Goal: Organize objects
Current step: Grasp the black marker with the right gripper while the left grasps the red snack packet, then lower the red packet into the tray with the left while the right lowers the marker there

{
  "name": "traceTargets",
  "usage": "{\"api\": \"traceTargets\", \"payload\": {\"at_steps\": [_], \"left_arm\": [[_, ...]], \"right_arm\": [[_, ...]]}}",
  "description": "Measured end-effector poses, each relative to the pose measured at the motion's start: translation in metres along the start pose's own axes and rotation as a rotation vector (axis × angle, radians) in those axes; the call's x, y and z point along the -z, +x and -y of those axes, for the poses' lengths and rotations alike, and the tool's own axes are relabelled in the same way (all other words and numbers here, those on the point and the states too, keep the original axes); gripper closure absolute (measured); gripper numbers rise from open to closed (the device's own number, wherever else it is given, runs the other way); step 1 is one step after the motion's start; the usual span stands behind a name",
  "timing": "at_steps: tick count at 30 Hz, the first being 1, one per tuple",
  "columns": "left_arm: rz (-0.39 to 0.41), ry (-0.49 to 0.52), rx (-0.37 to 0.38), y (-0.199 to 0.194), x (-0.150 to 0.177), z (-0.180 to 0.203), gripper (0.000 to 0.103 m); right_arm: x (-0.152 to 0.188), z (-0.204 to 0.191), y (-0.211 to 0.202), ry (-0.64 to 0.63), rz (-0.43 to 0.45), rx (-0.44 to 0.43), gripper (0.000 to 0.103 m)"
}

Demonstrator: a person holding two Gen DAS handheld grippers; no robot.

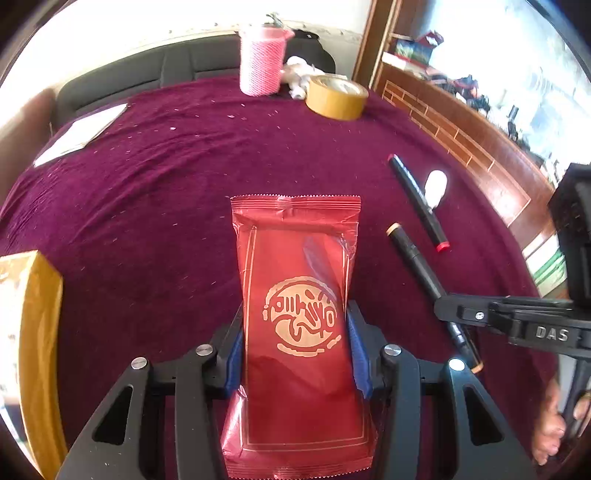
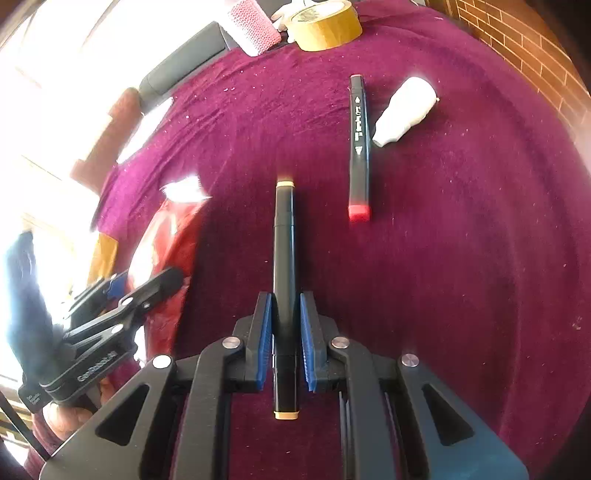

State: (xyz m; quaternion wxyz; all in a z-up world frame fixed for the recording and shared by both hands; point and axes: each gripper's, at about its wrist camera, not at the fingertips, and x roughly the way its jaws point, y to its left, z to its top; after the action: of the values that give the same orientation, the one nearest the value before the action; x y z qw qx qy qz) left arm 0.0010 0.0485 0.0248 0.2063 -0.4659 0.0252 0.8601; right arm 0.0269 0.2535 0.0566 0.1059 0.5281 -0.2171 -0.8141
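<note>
Both tools appear to have a piece in hand at once, so the step looks like the grasp-and-carry part of the sorting, with neither piece yet put with its kind.

On the left, the left tool (image 1: pixel 295 354) has its blue-padded fingers (image 1: pixel 236 354) pressed against the two long edges of the flat red foil sachet with a gold round emblem (image 1: pixel 299 317). The sachet runs lengthwise between the fingers, its crimped top end pointing toward the far edge of the desk covered in a plum velvet cloth (image 1: pixel 166 206) and its bottom end reaching back under the tool. Whether the sachet is lifted or rests on the cloth cannot be told.

To the right, the right tool (image 2: pixel 286 339) is nearly closed on the black marker with tan end caps (image 2: pixel 283 258). The pads sit on either side of the barrel toward its near end, one tan cap poking back behind the fingers and the long part pointing ahead.

Further right lie a black marker with a red cap (image 2: pixel 359 147) and, just beside it, a small white plastic bottle (image 2: pixel 404 110). A brown roll of packing tape (image 2: pixel 323 24) and a pink knitted cylinder (image 2: pixel 253 27) stand at the far edge.

The next move probably calls for laying the tan-capped marker parallel beside the red-capped one and finding the sachet a spot, keeping the two tools from crossing.
</note>
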Motion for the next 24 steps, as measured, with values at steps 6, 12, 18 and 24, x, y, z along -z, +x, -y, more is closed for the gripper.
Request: {"api": "traceTargets", "payload": {"at_steps": [6, 12, 18, 24], "left_arm": [[0.106, 0.006, -0.022, -0.045, 0.007, -0.009, 0.062], [0.172, 0.014, -0.086, -0.083, 0.013, -0.025, 0.062], [0.214, -0.06, -0.104, -0.117, 0.024, -0.064, 0.062], [0.285, -0.114, -0.143, -0.155, 0.039, -0.105, 0.061]], "right_arm": [[0.008, -0.019, -0.01, -0.025, 0.021, -0.043, 0.091], [0.011, -0.06, -0.015, -0.086, 0.036, -0.056, 0.091], [0.019, -0.111, -0.017, -0.168, 0.047, -0.051, 0.09], [0.029, -0.166, -0.018, -0.268, 0.043, -0.056, 0.09]]}}
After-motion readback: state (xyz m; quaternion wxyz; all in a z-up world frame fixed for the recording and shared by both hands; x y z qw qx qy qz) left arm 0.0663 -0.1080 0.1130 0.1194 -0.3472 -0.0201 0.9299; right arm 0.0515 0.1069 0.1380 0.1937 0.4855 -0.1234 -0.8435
